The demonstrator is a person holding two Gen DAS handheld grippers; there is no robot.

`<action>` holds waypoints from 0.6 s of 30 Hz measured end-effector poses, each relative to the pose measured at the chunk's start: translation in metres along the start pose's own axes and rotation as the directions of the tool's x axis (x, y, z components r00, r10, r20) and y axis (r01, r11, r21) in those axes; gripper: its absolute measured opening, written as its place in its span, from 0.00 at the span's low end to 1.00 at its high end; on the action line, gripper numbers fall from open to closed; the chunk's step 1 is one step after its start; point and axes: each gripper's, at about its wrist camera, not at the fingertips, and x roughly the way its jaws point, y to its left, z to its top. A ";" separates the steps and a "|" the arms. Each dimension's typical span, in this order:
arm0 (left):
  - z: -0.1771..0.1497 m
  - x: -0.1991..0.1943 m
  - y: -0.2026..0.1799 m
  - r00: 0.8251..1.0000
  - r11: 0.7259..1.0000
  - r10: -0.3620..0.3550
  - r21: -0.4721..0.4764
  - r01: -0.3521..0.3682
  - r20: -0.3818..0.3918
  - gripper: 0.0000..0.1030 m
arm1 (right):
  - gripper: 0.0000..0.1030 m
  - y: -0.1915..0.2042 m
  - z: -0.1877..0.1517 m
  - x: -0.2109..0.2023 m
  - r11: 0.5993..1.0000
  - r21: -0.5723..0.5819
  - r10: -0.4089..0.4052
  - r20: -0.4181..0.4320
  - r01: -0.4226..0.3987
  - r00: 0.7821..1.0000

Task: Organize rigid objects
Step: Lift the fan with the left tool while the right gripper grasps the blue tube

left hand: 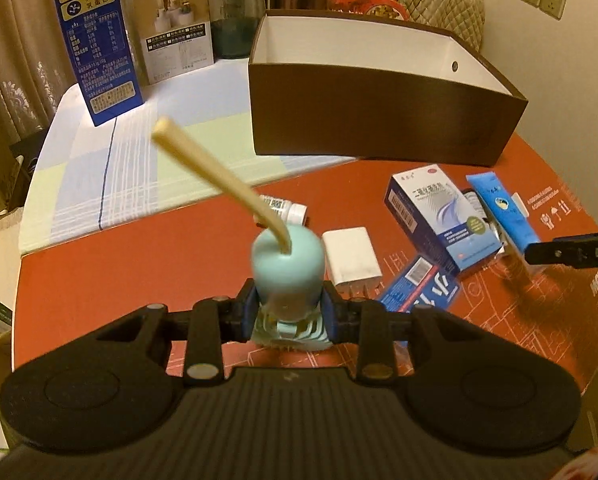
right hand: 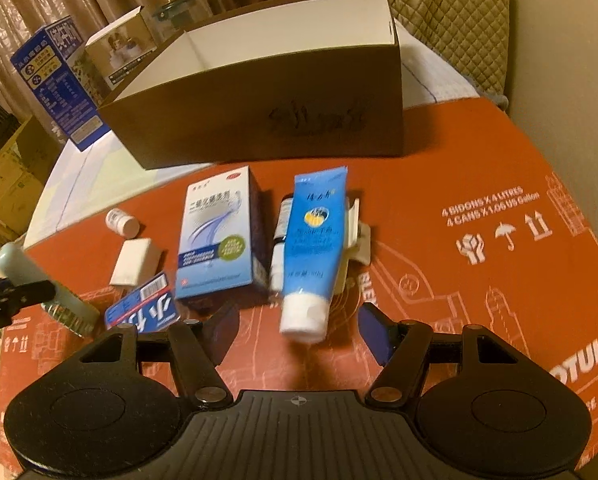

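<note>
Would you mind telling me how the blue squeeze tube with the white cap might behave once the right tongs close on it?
The blue squeeze tube with the white cap looks soft-walled, so it would probably dent. It leans on a small white bottle, so it may slide sideways. Its glossy skin could be slippery.

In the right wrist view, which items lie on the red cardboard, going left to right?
Small white bottle → white block → blue-and-white medicine box → blue tube. The flat blue packet and the things beside the tube overlap too much to place.
</note>
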 end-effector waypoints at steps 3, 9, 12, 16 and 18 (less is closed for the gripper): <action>0.002 0.000 0.000 1.000 1.000 0.005 -0.007 -0.005 0.007 0.27 | 0.62 -0.002 0.006 0.009 1.000 -0.013 -0.008 0.007 0.008 1.000; 0.008 -0.003 0.000 1.000 1.000 0.010 -0.017 -0.010 0.021 0.27 | 0.59 -0.003 0.014 0.027 0.999 -0.042 -0.028 -0.002 0.028 1.000; 0.010 -0.004 0.000 1.000 1.000 0.012 -0.021 -0.011 0.025 0.27 | 0.49 -0.003 0.015 0.034 0.998 -0.059 -0.033 -0.017 0.032 0.999; 0.012 -0.005 -0.001 0.999 1.000 0.012 -0.023 -0.011 0.029 0.27 | 0.36 -0.002 0.014 0.040 0.996 -0.078 -0.037 -0.036 0.034 0.999; 0.013 -0.005 -0.002 0.999 1.000 0.013 -0.024 -0.012 0.032 0.27 | 0.31 -0.002 0.014 0.041 0.996 -0.084 -0.037 -0.035 0.034 0.999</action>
